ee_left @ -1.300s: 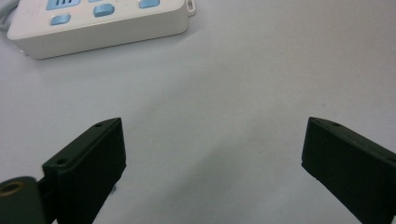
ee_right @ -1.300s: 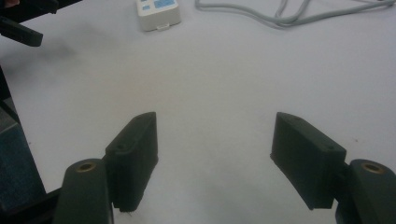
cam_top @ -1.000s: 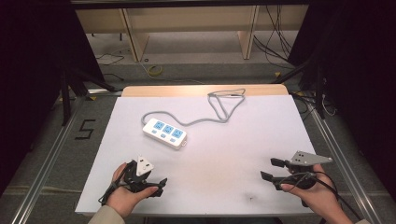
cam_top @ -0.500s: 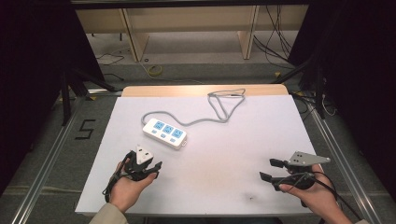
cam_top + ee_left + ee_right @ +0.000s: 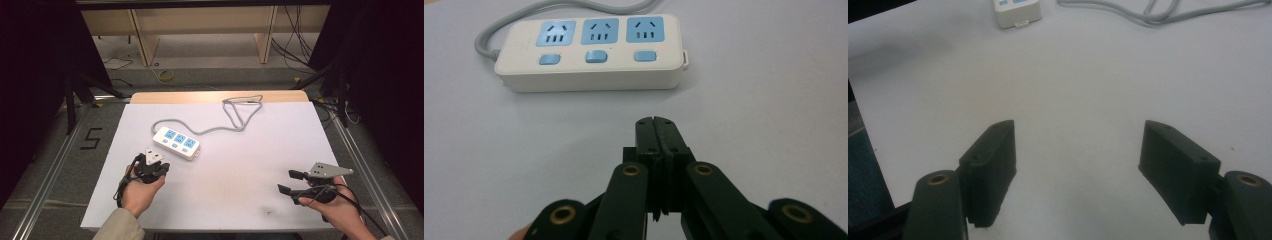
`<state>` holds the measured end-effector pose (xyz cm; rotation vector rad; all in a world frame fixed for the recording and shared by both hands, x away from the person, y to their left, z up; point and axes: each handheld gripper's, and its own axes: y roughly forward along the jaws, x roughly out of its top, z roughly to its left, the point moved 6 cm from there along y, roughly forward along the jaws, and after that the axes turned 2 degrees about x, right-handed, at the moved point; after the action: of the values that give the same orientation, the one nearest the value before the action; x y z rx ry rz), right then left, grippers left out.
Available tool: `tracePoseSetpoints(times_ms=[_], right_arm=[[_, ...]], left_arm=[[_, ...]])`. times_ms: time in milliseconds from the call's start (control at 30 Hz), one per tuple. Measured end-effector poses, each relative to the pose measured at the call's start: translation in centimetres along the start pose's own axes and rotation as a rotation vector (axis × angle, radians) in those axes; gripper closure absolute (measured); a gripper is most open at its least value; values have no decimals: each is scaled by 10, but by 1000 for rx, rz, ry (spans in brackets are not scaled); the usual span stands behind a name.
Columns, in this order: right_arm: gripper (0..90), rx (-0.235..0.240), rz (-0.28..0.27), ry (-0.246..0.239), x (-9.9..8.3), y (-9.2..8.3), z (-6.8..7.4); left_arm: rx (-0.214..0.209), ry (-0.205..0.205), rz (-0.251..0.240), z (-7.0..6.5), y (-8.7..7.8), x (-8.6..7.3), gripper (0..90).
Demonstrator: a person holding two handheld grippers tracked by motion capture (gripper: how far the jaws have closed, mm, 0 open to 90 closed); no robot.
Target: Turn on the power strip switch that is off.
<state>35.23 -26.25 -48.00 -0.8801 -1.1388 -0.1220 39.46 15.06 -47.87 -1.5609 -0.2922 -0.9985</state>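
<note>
A white power strip [image 5: 176, 143] with three blue sockets and three blue switches lies left of centre on the white table [image 5: 240, 165]; its grey cable [image 5: 235, 116] runs off to the back. My left gripper [image 5: 159, 166] sits just in front of the strip, pointing at it. Its jaws have just been closing and now meet with nothing between them; in the left gripper view [image 5: 657, 131] the pads press together short of the strip [image 5: 591, 52]. My right gripper [image 5: 289, 182] rests near the front right edge, open and empty [image 5: 1078, 170], with the strip's end [image 5: 1017, 11] far off.
The cable loops near the table's back edge [image 5: 242, 102]. Metal frame rails [image 5: 60, 165] run along both sides of the table. Shelving and loose cables [image 5: 295, 50] lie on the floor behind it.
The left gripper's jaws went from wide open to pressed together, and the left hand shifted a little toward the power strip. The right gripper stayed where it was.
</note>
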Motion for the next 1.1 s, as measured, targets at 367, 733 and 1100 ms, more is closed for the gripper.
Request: tracePoseSetpoints(times_ms=[367,733,1100], right_arm=[[309,-3,1,-2,0,0,0],[308,-4,2,-1,0,0,0],[307,-3,3,-5,-1,0,0]], left_arm=[[14,-22,8,6,9,7,896],[26,-39,11,12,16,15,897],[33,-51,23,17,22,20,897]])
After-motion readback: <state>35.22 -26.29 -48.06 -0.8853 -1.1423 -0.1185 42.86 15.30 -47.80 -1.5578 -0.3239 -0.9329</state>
